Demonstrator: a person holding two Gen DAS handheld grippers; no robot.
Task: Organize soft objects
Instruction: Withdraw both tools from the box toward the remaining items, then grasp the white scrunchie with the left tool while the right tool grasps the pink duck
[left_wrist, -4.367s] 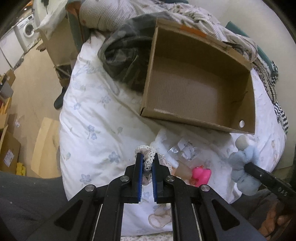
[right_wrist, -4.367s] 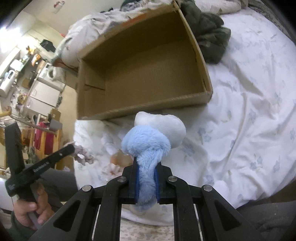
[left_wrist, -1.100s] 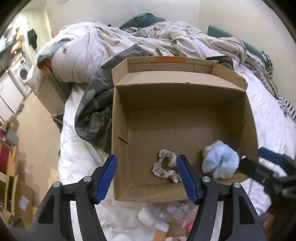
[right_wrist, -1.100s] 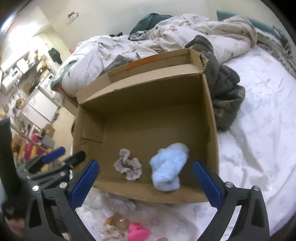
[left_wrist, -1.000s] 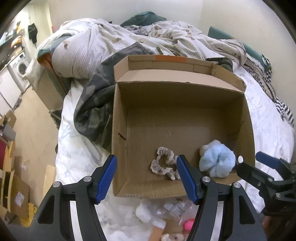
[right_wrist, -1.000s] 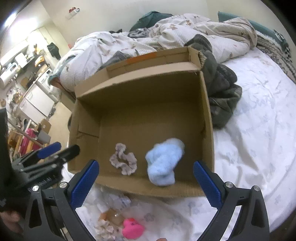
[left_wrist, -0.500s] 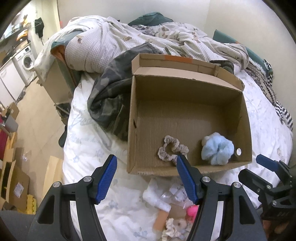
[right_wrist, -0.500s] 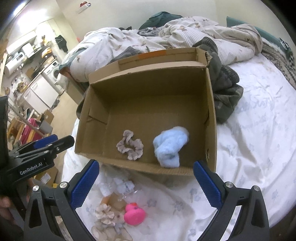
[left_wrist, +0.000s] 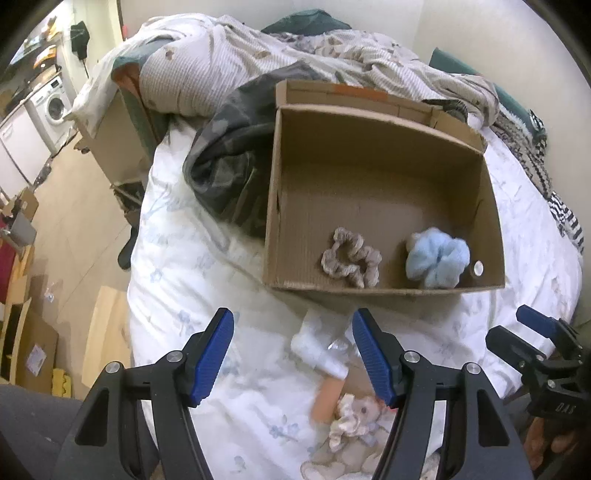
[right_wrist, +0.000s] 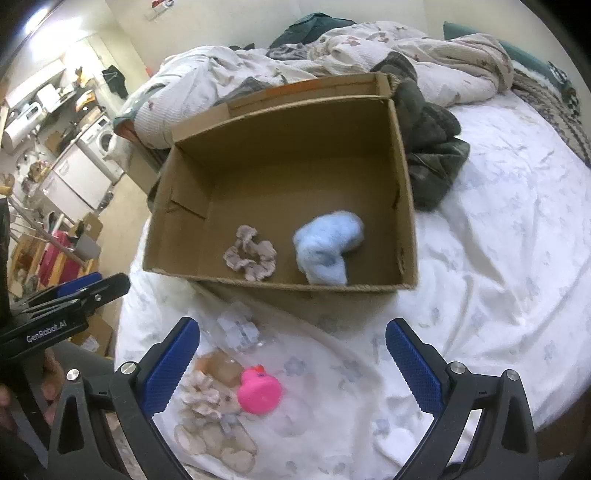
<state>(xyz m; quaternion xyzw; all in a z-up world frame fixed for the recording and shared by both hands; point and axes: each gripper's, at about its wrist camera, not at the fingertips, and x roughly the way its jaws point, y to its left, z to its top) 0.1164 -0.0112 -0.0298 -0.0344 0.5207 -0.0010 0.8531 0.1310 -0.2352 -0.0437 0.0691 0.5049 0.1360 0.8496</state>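
An open cardboard box (left_wrist: 271, 206) (right_wrist: 406, 206) lies on the bed. Inside it rest a beige scrunchie (left_wrist: 351, 256) (right_wrist: 251, 254) and a fluffy light-blue soft toy (left_wrist: 437, 256) (right_wrist: 328, 247). My left gripper (left_wrist: 291, 354) hangs open and empty over the sheet in front of the box. My right gripper (right_wrist: 291, 365) is open wide and empty too, above a pink rubber duck (right_wrist: 258, 393). A small cream plush (left_wrist: 354, 417) (right_wrist: 201, 400), a peach-coloured piece (left_wrist: 325, 400) (right_wrist: 221, 367) and clear plastic packets (left_wrist: 321, 350) (right_wrist: 236, 326) lie on the sheet near the front edge.
A dark camouflage garment (left_wrist: 225, 162) (right_wrist: 432, 151) lies bunched beside the box. Crumpled bedding (left_wrist: 258, 62) fills the back. The bed's left edge drops to a floor with cardboard boxes (left_wrist: 29, 350) and a washing machine (left_wrist: 51, 107).
Both grippers have let go of the scrunchie and the blue toy into the box, then drawn back toward the front of the bed. The loose items on the sheet have come into view.
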